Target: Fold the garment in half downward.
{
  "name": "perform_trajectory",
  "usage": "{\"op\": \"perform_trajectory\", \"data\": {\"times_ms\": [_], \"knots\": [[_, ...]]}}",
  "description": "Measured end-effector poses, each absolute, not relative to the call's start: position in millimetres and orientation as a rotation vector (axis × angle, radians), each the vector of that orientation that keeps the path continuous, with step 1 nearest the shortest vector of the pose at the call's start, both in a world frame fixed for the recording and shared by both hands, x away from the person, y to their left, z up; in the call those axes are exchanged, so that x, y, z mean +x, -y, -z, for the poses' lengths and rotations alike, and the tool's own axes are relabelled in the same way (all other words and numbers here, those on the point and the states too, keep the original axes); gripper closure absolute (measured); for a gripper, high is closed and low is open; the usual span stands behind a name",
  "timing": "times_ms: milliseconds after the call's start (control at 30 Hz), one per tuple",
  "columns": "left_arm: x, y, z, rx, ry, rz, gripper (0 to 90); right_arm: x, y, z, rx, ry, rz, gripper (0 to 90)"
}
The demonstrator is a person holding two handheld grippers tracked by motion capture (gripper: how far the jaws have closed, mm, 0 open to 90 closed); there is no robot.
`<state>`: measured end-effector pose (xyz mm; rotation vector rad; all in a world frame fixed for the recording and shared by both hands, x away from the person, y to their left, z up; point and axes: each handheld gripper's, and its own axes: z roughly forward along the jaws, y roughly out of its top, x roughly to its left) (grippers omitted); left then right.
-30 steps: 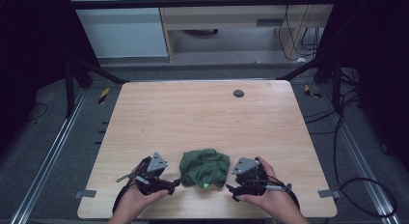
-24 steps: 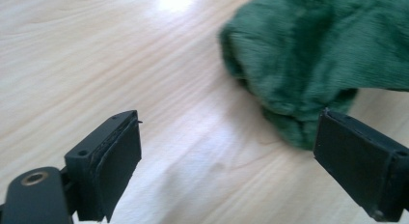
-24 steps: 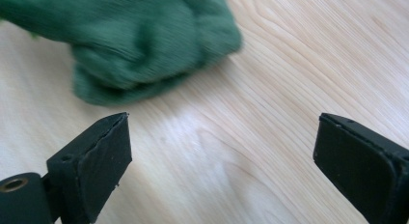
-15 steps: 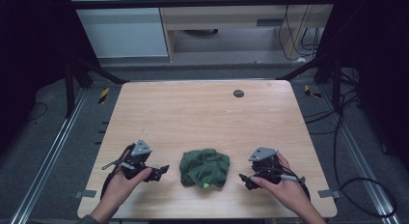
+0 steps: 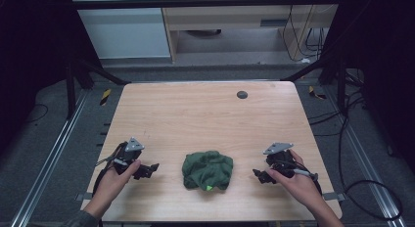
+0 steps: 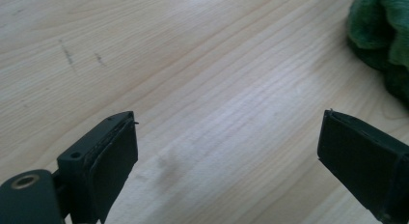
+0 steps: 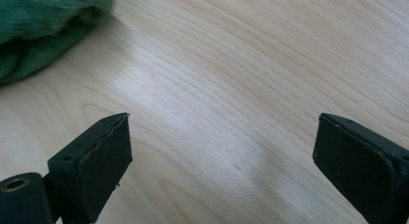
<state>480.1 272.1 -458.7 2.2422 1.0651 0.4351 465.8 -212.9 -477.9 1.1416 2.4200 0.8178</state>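
A crumpled dark green cloth [image 5: 207,170] lies near the front middle of the wooden table [image 5: 195,119]. My left gripper [image 5: 152,169] rests low to its left, apart from it, jaws wide and empty after just opening further. In the left gripper view the cloth [image 6: 383,35] is at the top right, beyond the open left gripper [image 6: 226,151]. My right gripper [image 5: 256,174] is to the cloth's right, open with nothing between its jaws. In the right gripper view the cloth [image 7: 43,26] fills the top left corner, away from the open right gripper [image 7: 222,151].
A small dark round disc [image 5: 242,94] sits near the table's far edge. Black frame bars [image 5: 205,2] stand around the table, with cables [image 5: 352,119] on the floor at the right. A cabinet [image 5: 230,21] stands behind.
Both grippers have moved outward away from the cloth, the left one to the left and the right one to the right. The cloth lies let go and has not moved.
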Motion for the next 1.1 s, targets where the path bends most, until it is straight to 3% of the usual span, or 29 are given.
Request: {"op": "perform_trajectory", "data": {"times_ms": [500,1100], "knots": [[512,-301,476,2.199,-1.174,-0.501,6.6,494,233,494,1.309,-2.303,-0.822,6.8],[532,-307,498,2.148,-1.237,-0.523,6.5,523,230,500,1.376,-2.220,-0.840,6.2]]}}
